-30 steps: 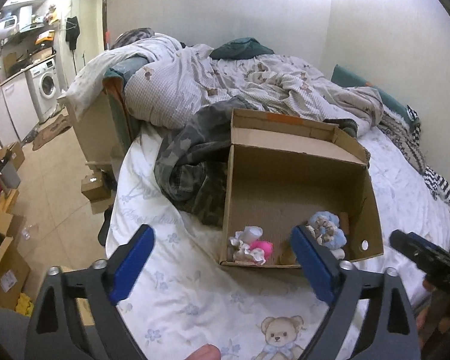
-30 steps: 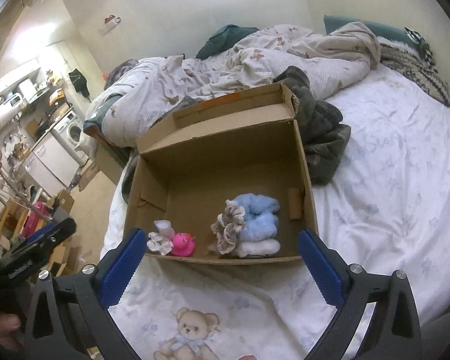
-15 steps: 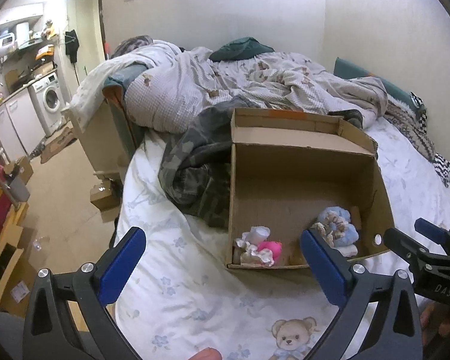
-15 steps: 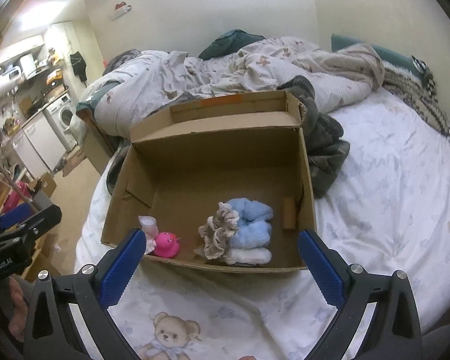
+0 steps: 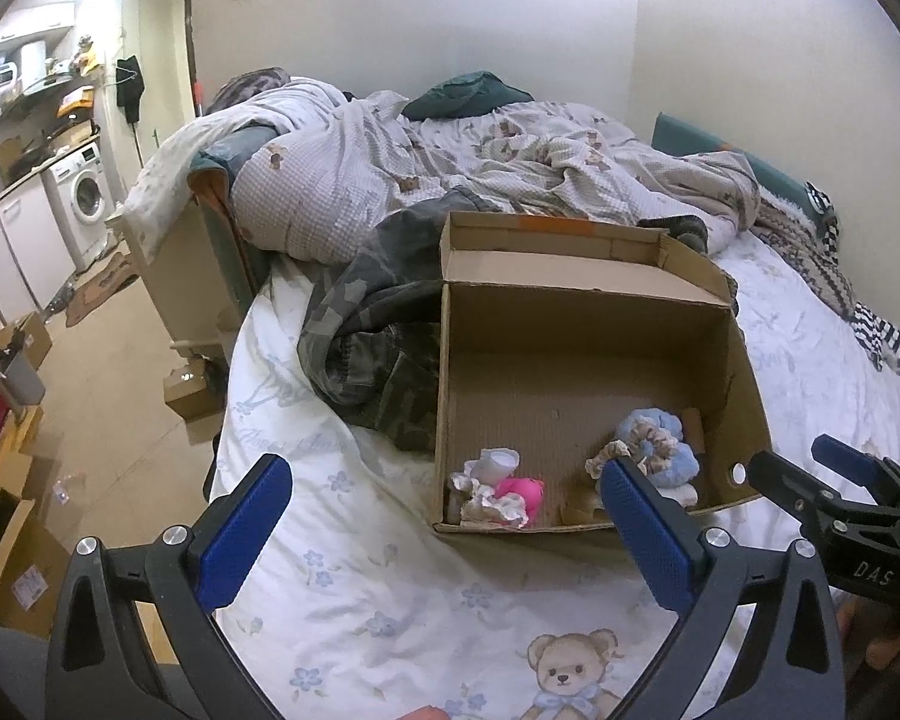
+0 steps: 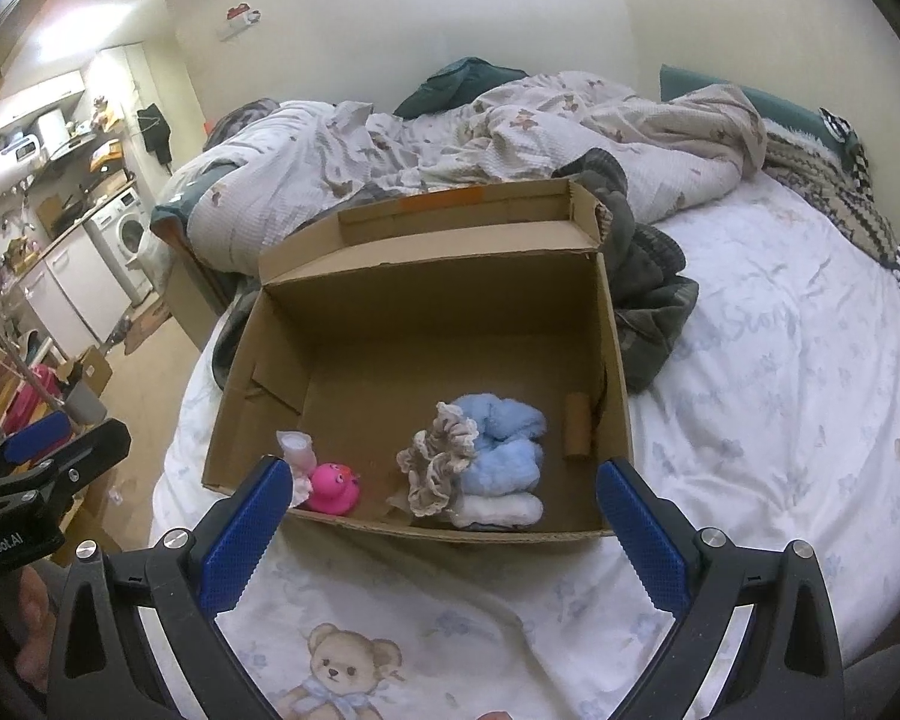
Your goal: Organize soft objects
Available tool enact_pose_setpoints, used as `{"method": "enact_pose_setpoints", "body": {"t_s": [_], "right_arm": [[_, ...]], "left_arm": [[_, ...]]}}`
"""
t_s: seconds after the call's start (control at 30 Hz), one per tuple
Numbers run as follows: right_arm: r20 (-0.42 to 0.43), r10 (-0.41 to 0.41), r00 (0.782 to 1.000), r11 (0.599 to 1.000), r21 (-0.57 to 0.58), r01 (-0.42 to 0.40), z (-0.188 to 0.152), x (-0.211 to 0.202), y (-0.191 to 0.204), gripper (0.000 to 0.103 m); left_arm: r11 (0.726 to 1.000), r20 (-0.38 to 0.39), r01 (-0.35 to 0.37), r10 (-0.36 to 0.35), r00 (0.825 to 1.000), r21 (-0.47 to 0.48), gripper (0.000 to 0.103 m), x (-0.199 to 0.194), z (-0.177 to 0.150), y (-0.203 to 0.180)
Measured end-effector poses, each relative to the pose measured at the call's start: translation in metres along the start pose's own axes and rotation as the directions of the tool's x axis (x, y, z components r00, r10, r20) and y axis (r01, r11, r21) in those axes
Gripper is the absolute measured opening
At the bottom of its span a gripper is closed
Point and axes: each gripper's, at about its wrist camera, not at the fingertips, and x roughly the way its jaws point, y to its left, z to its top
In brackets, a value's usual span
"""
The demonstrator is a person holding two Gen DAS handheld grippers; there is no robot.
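Right gripper point(image 6: 438, 516): blue pads point(image 6: 243, 531) spread wide apart, nothing between them, held above the bear-print sheet point(image 6: 450, 618) just short of the near wall of the cardboard box point(image 6: 612, 348). Left gripper point(image 5: 444, 519): pads equally wide apart and empty, held over the same sheet, off the box's near left corner. Straight ahead of the right gripper, inside the box against its near wall, lies the cluster of soft objects: a lace-edged scrunchie point(image 6: 435, 459) touching a blue fluffy scrunchie point(image 6: 504, 441), with a white one point(image 6: 501, 510) beneath. The cluster's long axis appears to run from the near wall toward the far wall, roughly in line with the right gripper's view. A pink rubber duck point(image 6: 330, 489) and a crumpled cloth point(image 6: 297, 456) sit near the left pad; a cardboard tube point(image 6: 577, 425) stands by the right wall. Judgement: the right gripper is nearer the scrunchies, the left nearer the duck.
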Motion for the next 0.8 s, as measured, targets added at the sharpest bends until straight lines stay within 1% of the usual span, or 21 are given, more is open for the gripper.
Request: {"method": "enact_pose_setpoints", "body": {"t_s": [0.8], "right_arm": [[-0.001, -0.004, 1.000, 1.000, -0.002, 0.004, 0.0001, 0.0008, -0.0004, 0.103]], "left_arm": [[1.000, -0.015, 0.007, -0.007, 1.000, 0.004, 0.103, 0.0033, -0.0033, -0.0042]]}}
